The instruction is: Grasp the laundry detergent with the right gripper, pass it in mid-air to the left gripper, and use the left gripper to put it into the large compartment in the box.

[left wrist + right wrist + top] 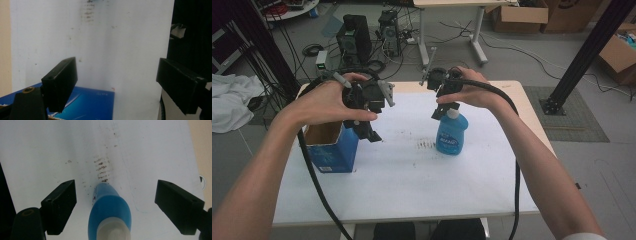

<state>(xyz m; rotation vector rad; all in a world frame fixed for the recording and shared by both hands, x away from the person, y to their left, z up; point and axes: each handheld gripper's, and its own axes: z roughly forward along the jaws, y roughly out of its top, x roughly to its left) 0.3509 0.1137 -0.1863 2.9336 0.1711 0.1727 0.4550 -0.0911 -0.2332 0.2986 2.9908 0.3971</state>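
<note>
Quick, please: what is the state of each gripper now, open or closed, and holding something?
Left gripper: open, holding nothing, above the blue box.
Right gripper: open, holding nothing, above the blue bottle.

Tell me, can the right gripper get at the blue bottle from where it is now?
Probably yes. The right gripper hangs just above the blue bottle, jaws wide open either side of its white cap, with nothing between them.

a grey floor (532, 45) runs behind the white-topped table (412, 175). computer towers (357, 37) and tangled cables sit near a pale desk (452, 5); cardboard boxes (519, 17) stand farther right.
</note>
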